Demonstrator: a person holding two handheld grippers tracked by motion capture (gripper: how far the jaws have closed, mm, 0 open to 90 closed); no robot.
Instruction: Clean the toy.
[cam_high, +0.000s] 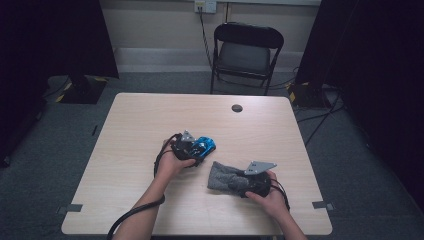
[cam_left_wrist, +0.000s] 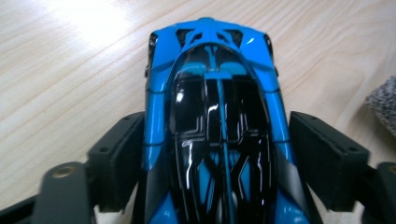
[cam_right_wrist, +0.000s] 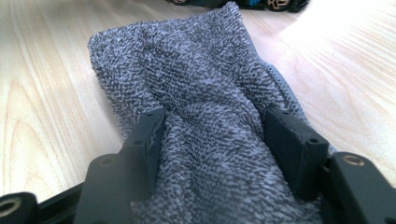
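Blue toy car (cam_left_wrist: 212, 130) lies lengthwise between left gripper (cam_left_wrist: 215, 158), jaws wide, flanking it without a firm squeeze; right gripper (cam_right_wrist: 217, 154) pinches grey towel (cam_right_wrist: 196, 93) on desk (cam_high: 150, 125).

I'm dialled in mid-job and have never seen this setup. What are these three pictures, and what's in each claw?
No robot arm here: a person at a wooden table holds a two-jaw hand tool in each hand. The high view looks down from above their side. The other two pictures come from cameras riding on each tool, looking along its black jaws.

The left gripper has a blue and black toy car between its jaws. The left pad lies against the car's side; on the right a narrow gap shows, so I cannot tell whether it is gripped.

The right gripper is closed on a grey towelling cloth, bunched between the pads, its far end lying on the table.

A small dark round fitting sits near the table's far edge.
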